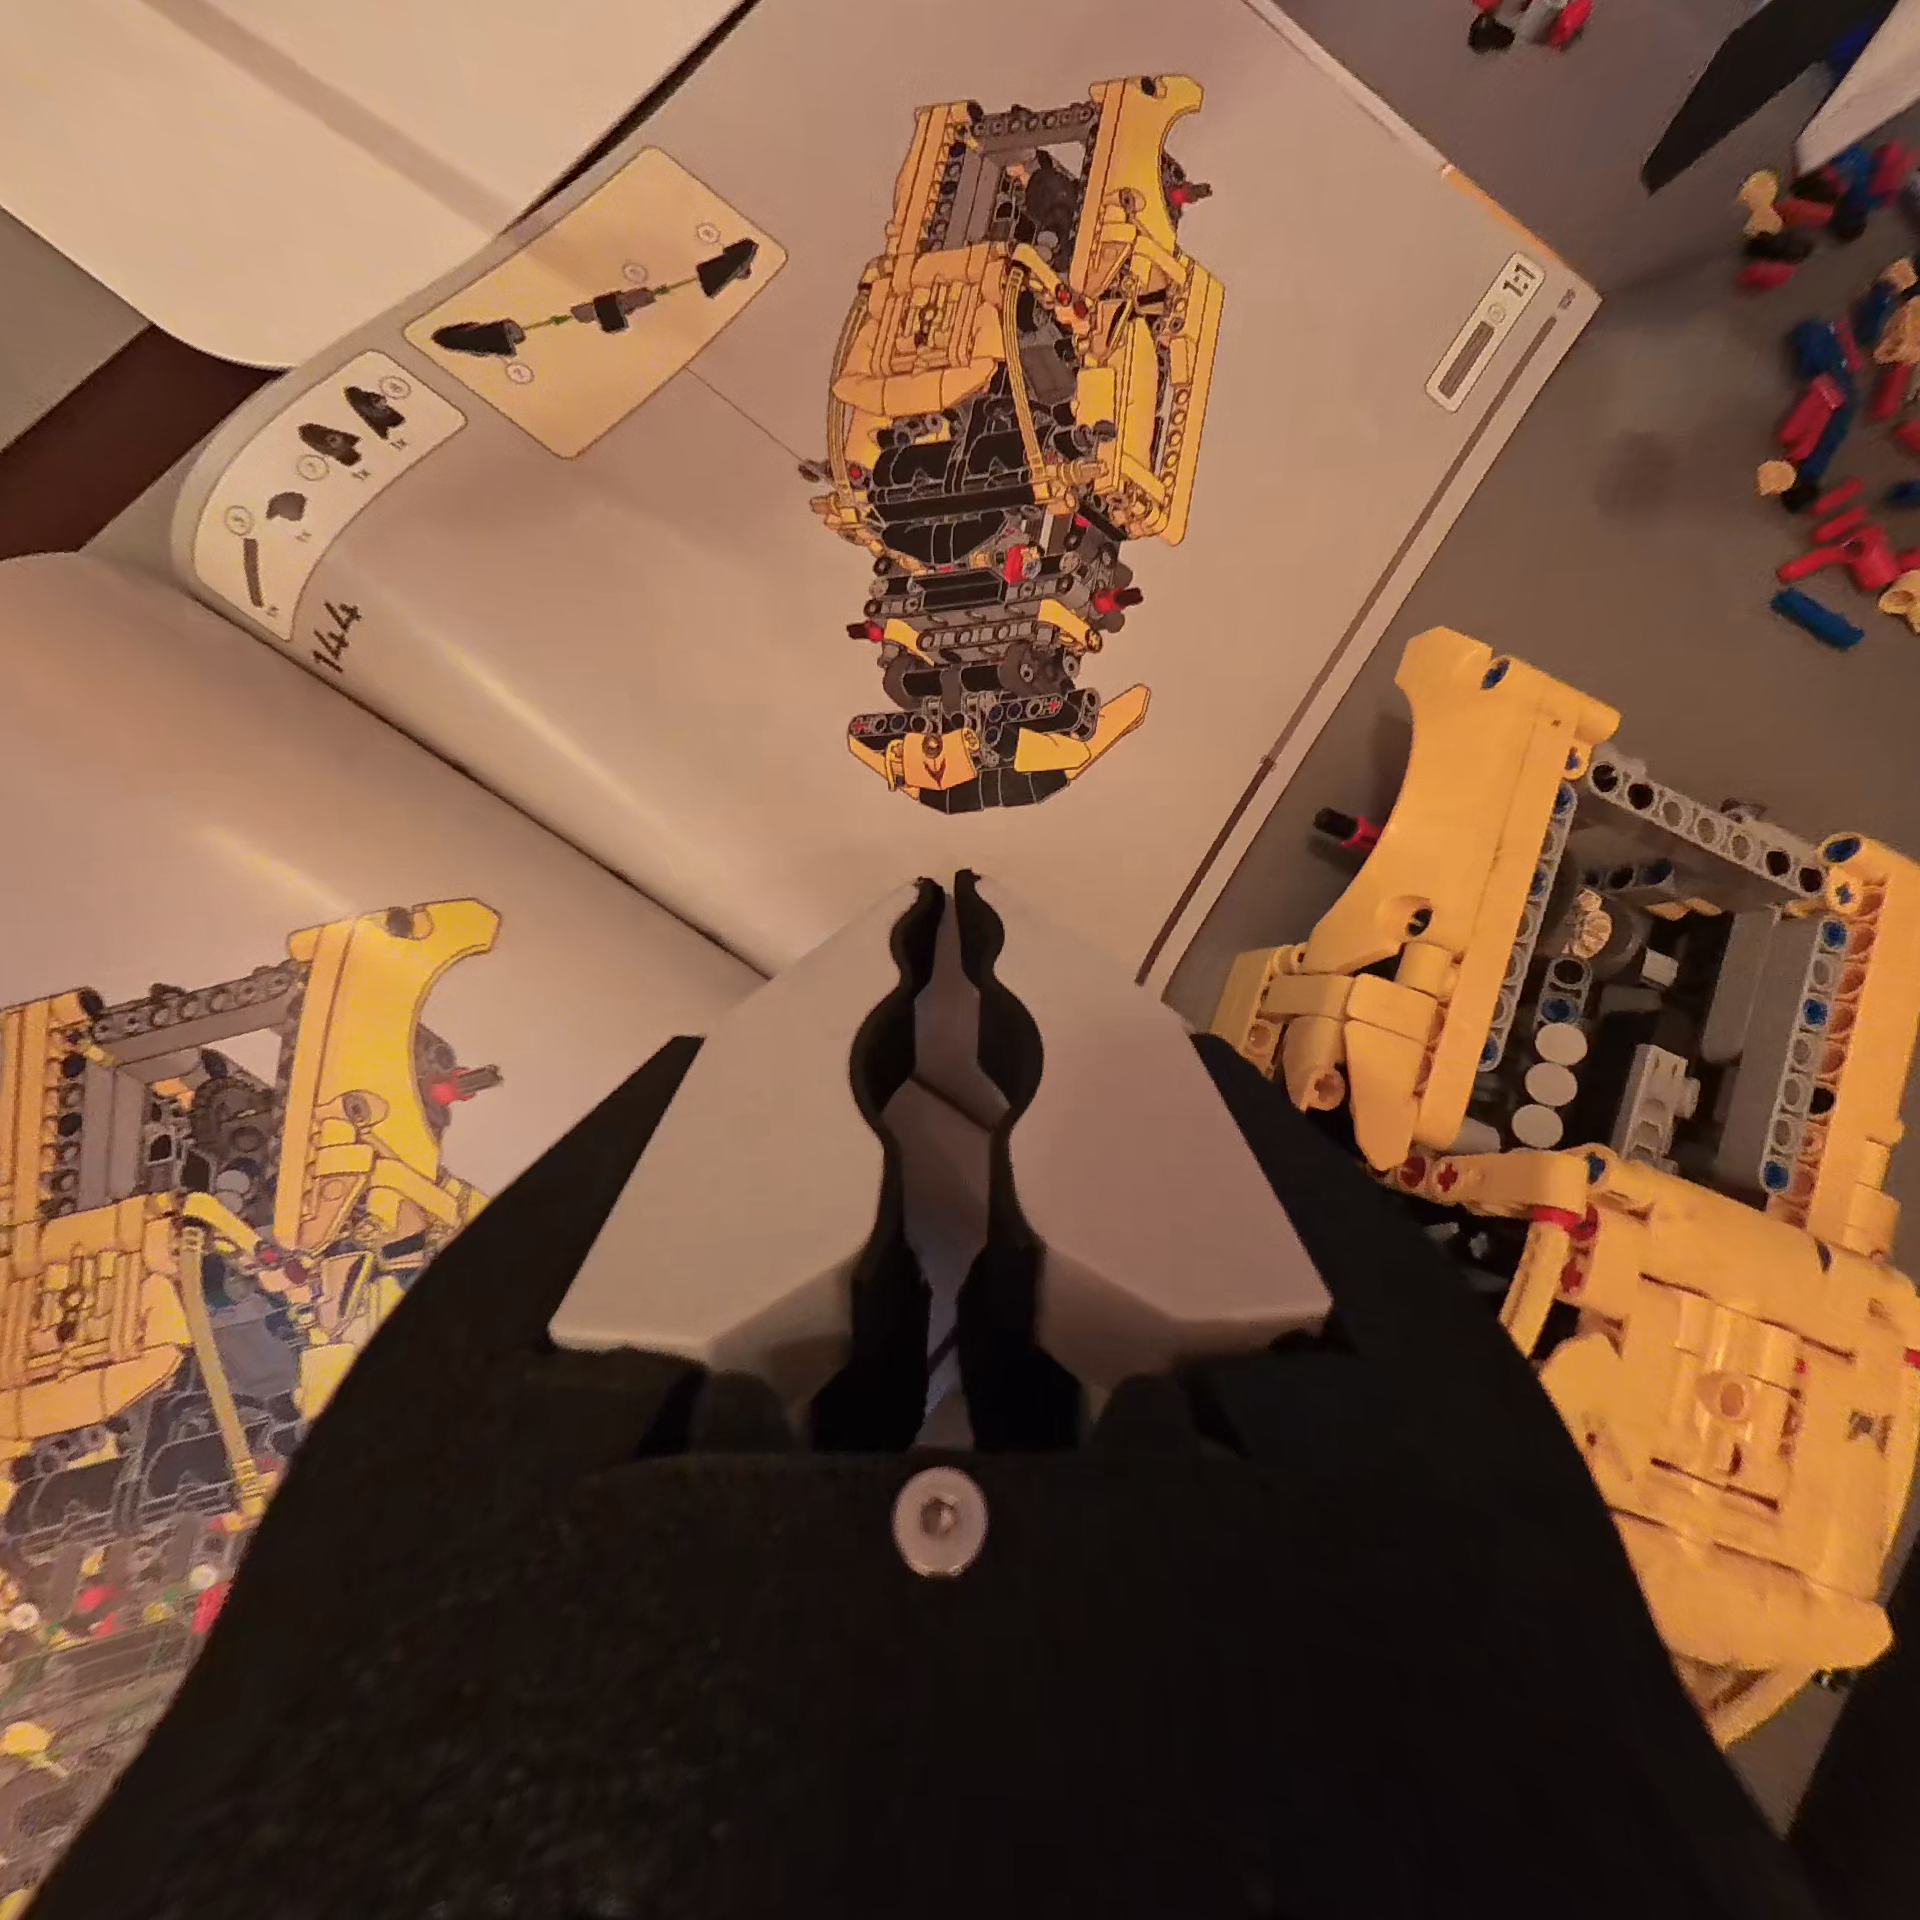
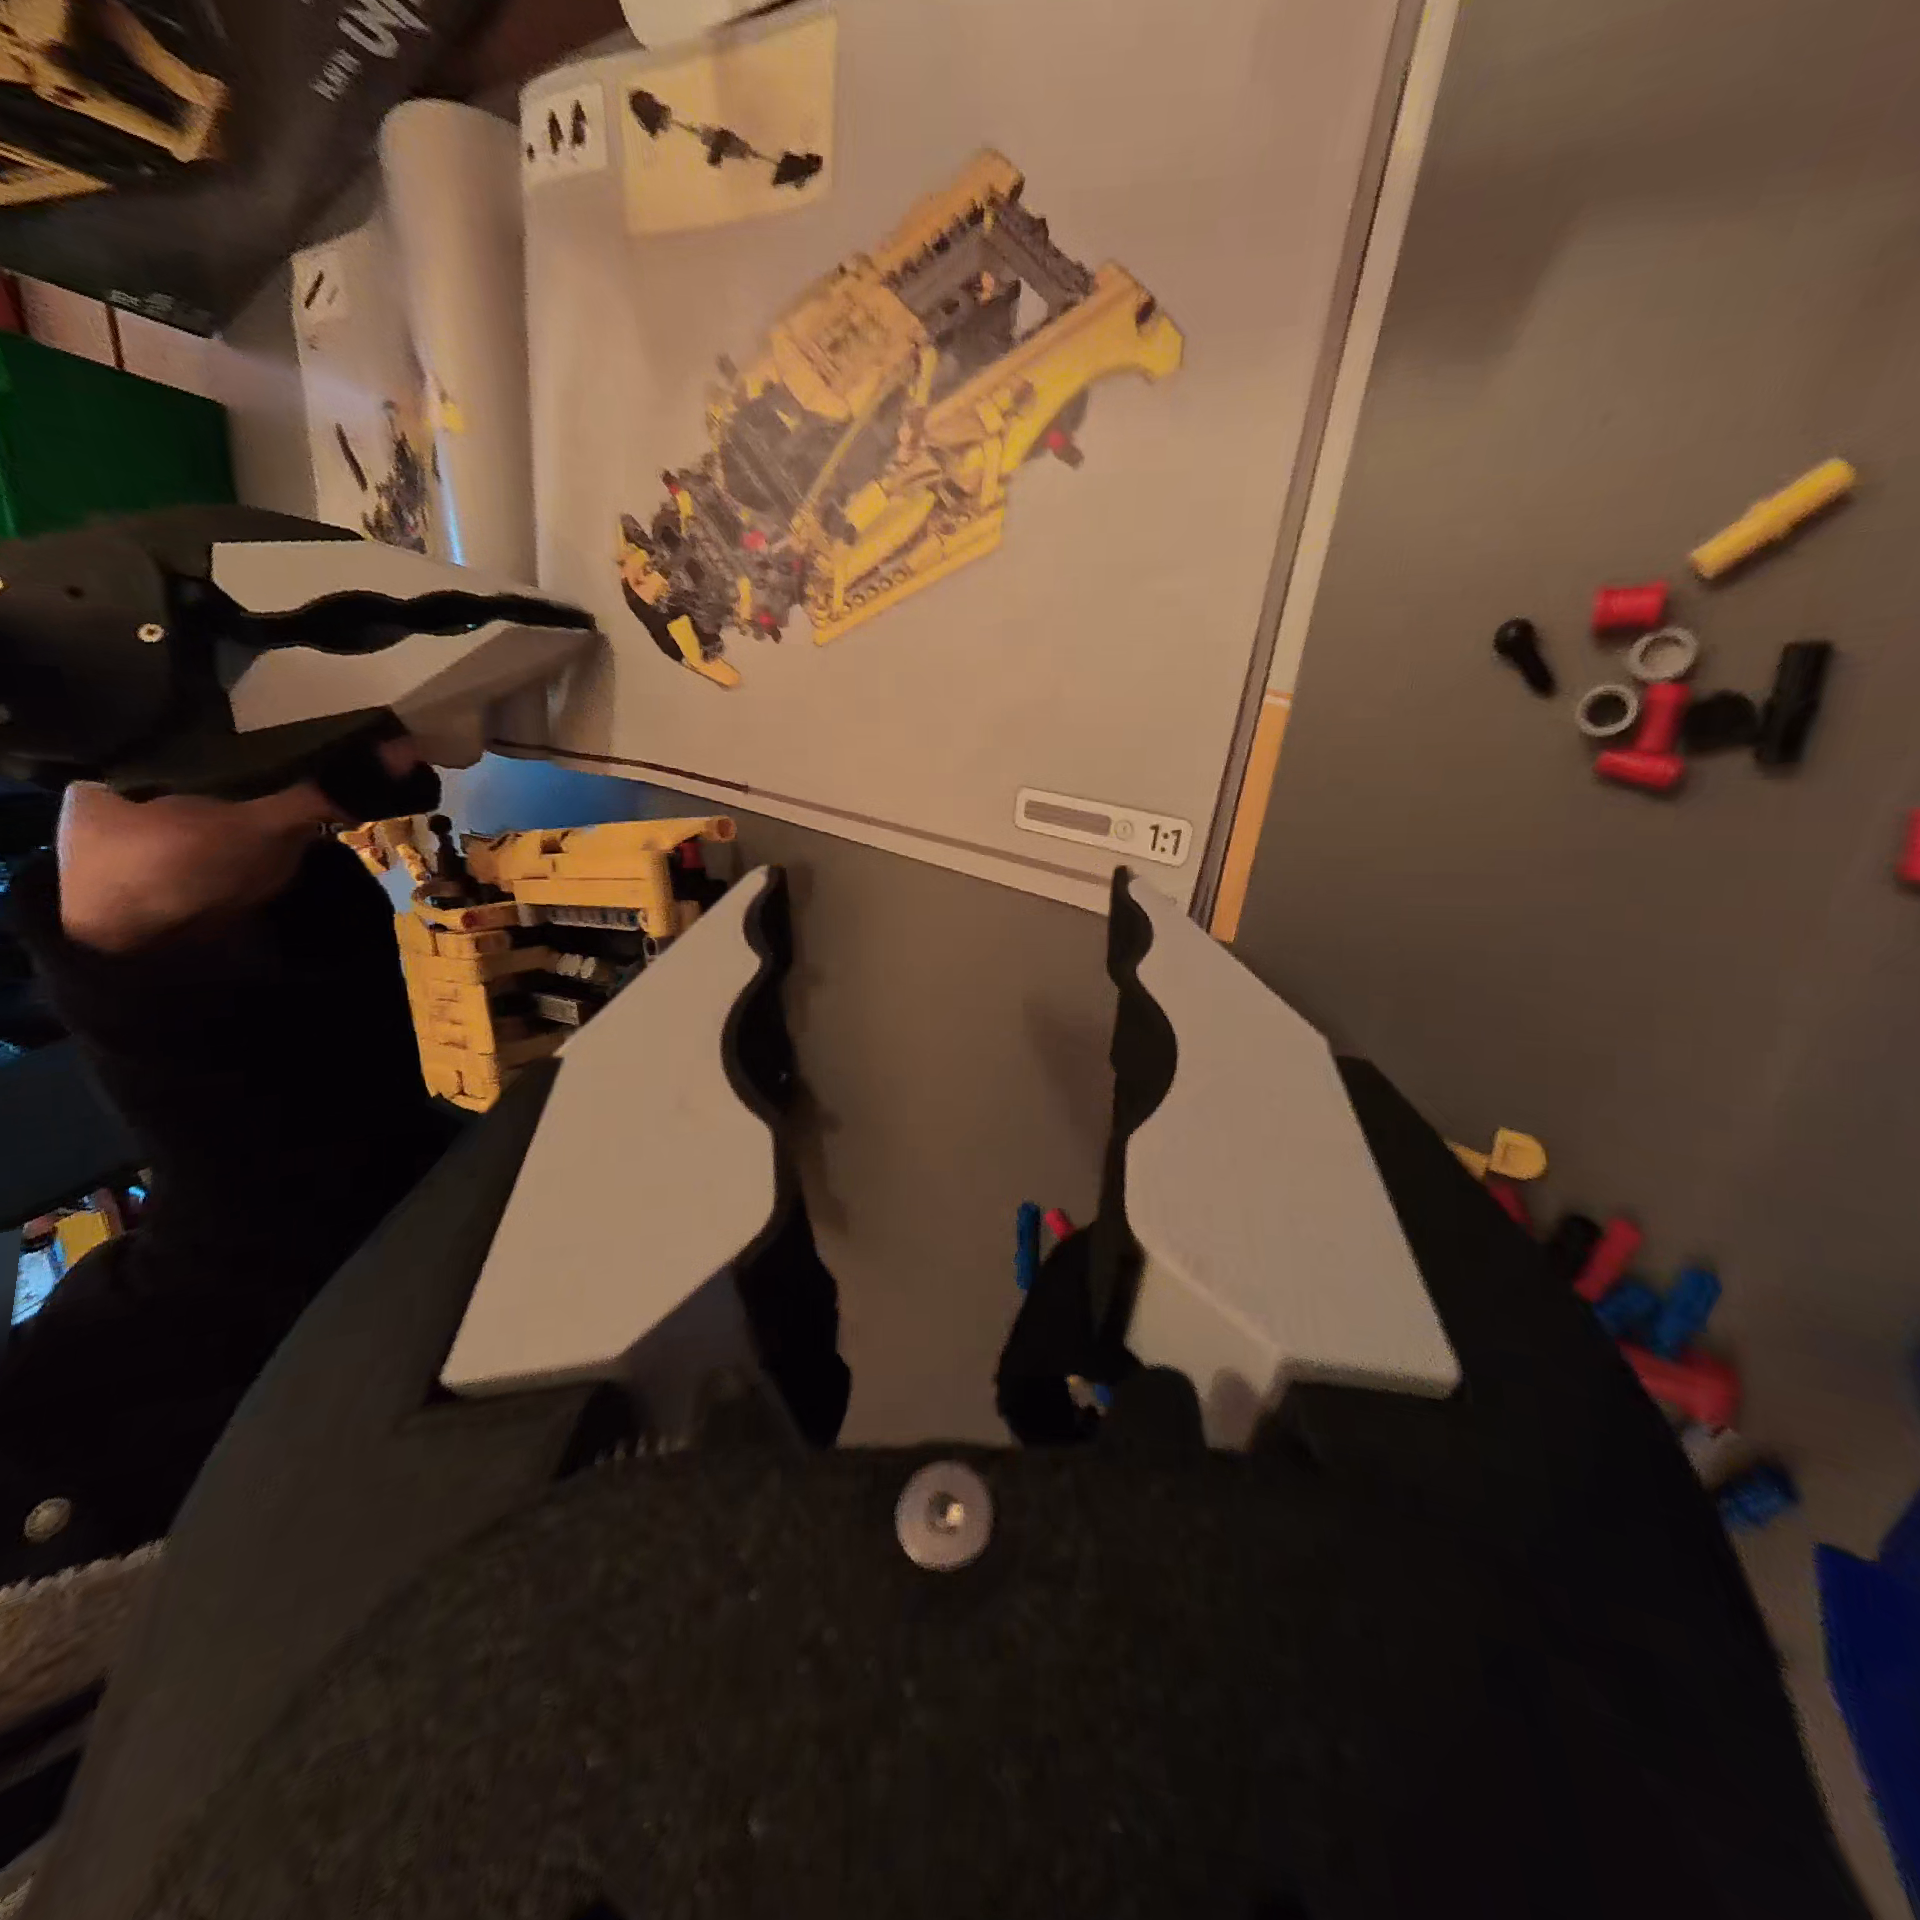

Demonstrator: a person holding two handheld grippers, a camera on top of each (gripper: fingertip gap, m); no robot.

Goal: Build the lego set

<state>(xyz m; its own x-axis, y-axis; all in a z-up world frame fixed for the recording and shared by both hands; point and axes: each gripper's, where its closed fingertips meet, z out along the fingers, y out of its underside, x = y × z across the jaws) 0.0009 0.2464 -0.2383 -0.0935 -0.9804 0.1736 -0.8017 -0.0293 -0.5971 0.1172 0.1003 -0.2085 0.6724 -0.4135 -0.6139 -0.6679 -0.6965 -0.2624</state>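
Left wrist view only: second open page of instruction booklet [image 1: 644,644] at lower left, with another printed drawing; loose pile of red, blue and tan pieces [image 1: 1839,416] at upper right on grey table [image 1: 1662,436].

Right wrist view only: dark set box [image 2: 208,135] at upper left, green bin [image 2: 104,447] below it, contents not visible; person's hand [image 2: 177,862] under the far gripper; yellow pin [image 2: 1771,517] and cluster of red, black and grey small parts [image 2: 1662,696] at right; further red and blue pieces [image 2: 1662,1320] at lower right.

Both views: yellow partly built lego model [image 1: 1558,1195] [image 2: 530,956] on the table, just beside the booklet's [image 2: 935,416] edge.

Left gripper [image 1: 948,883] [image 2: 582,621]: jaws closed, tips nearly together, nothing between them; tips over the booklet page near its edge, contact not determinable.

Right gripper [image 2: 945,883]: jaws spread wide, empty, above bare table near the booklet's corner.
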